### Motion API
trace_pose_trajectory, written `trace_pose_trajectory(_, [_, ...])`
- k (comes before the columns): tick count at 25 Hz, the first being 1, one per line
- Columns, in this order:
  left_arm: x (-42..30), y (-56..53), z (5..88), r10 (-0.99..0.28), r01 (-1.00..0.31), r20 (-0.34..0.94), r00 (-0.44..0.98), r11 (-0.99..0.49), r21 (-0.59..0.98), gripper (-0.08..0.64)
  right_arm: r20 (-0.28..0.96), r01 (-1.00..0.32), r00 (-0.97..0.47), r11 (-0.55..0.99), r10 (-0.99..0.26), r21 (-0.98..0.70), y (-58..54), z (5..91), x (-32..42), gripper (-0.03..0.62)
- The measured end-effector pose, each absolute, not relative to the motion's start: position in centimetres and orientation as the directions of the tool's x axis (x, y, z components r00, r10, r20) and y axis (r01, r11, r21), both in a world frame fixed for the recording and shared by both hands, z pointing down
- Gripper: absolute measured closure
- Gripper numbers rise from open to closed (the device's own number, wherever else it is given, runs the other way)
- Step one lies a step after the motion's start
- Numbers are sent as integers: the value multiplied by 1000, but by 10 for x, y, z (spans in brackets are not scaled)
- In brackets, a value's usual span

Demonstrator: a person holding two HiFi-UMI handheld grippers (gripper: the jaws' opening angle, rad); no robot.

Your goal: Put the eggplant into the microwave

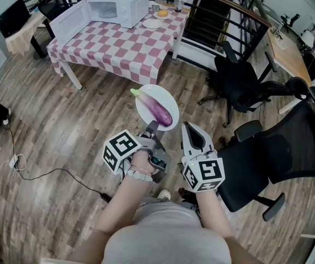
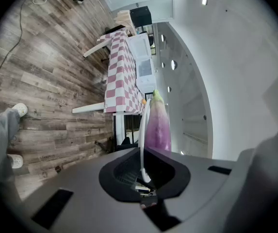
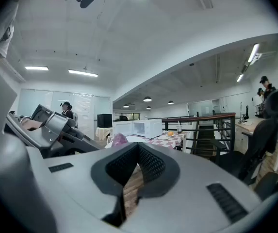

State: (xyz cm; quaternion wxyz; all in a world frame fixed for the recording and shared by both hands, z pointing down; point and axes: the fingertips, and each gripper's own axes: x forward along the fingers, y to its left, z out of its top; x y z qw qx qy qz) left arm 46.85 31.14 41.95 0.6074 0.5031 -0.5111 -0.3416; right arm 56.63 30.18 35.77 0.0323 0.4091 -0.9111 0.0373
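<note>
Left gripper (image 1: 153, 126): tilting slightly downward, jaws clamping plate (image 1: 165, 95) rim | Right gripper (image 1: 187, 126): lying level beside it, jaws pressing together, gripping nothing

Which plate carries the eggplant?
The plate clamped in the left gripper, over the floor; the table plates beside the microwave don't.

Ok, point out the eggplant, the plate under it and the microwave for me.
eggplant (image 1: 161, 112), head view, middle of its purple body.
plate (image 1: 167, 95), head view, bare white part beside the eggplant.
microwave (image 1: 138, 10), head view, its white side wall.
</note>
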Motion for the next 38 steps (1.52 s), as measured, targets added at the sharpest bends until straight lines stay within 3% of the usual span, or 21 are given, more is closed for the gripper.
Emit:
trace_pose_trajectory(16, [459,303,416,-909,-118,270,317,245,962,540,81,-800,-599,599,-797,-27,294,354,551,569])
trace_pose_trajectory(21, [439,290,413,-905,-124,265,333,237,964,540,40,-822,-570,569,-821,-32,279,345,531,569])
trace_pose_trajectory(38, [350,254,415,-903,-143,273,332,238,961,540,74,-834,-552,550,-830,-53,240,357,442,569])
